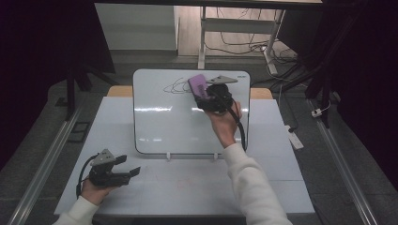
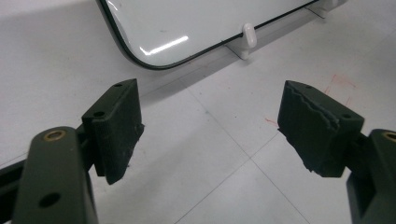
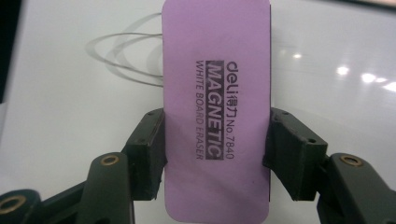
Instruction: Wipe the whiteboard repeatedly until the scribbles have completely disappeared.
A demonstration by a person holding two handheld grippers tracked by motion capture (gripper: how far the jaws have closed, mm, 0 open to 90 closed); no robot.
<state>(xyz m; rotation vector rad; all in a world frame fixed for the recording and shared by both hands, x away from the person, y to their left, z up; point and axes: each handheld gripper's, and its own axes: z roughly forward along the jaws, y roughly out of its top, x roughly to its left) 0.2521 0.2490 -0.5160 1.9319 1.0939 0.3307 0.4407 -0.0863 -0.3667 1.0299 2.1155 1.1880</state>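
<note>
The eraser (image 3: pixel 217 107), a flat purple block printed as a magnetic whiteboard eraser, sits clamped between the jaws of the right gripper (image 3: pixel 217 154), which press on its two long edges near the lower half; most of its length sticks out ahead of them. It looks light and fairly stiff in the body, probably with a soft felt face on the hidden side, so a grip across the narrow width, as now, should hold without crushing it. The smooth plastic sides could slip if the wipe drags hard, and the magnet may tug it toward the board. In the high view the eraser (image 1: pixel 198 84) is at the board's top edge, just ahead of the right gripper (image 1: pixel 206 96).

Directly beyond the jaws, partly under the eraser's far left corner, lies the scribble (image 3: pixel 123 56), looping lines on the whiteboard (image 3: pixel 60 130); whether the eraser touches the surface I cannot tell. The whiteboard (image 1: pixel 164 126) leans on small white feet on the counter (image 1: pixel 187 187).

The left gripper (image 2: pixel 210 126) hovers over the bare counter with jaws wide and nothing between them, the board's lower corner ahead of them.

No containers are here.
</note>
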